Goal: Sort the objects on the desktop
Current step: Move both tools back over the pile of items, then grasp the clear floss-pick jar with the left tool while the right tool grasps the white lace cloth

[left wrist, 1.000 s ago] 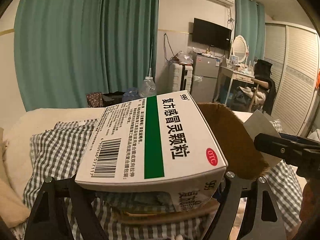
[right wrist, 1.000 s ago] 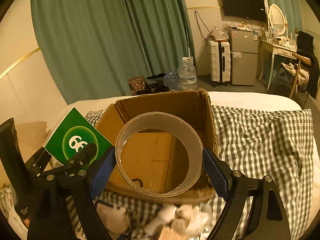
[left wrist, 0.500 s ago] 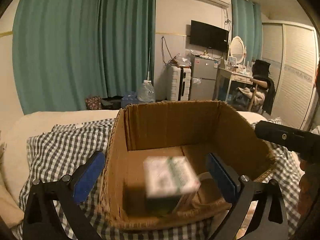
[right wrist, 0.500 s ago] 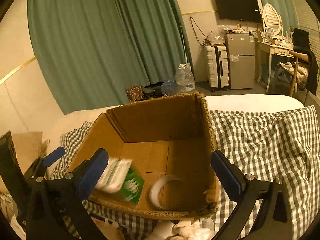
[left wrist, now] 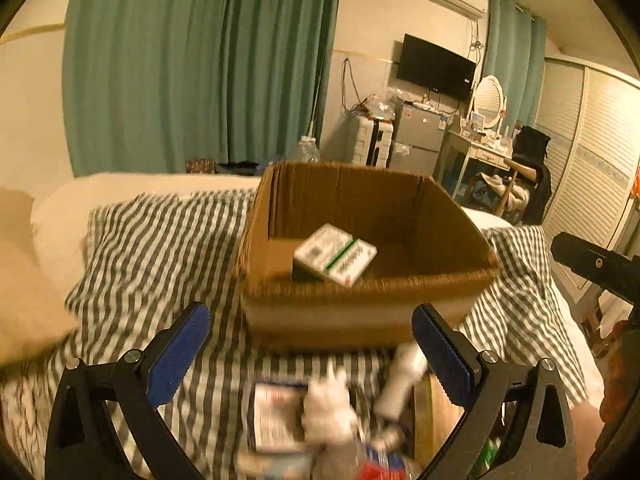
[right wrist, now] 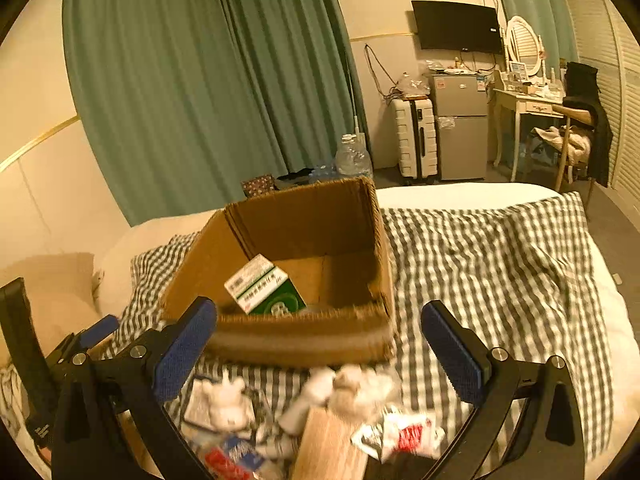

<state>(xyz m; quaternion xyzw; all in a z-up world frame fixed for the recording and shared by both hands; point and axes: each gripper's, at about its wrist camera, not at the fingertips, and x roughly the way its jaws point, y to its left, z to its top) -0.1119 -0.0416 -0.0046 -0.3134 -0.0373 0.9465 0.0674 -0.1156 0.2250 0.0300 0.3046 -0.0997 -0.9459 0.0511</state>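
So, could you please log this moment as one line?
left hand-held gripper: open, empty | right hand-held gripper: open, empty | medicine box: inside cardboard box | loose items: on bed

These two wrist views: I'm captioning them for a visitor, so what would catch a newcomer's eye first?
The open cardboard box on the checked bedcover draws the eye, with a white-and-green medicine carton lying tilted inside it. In front of the box lies a blurred heap of small items, framed by the wide-open blue-padded left gripper and right gripper. Behind hang teal curtains.
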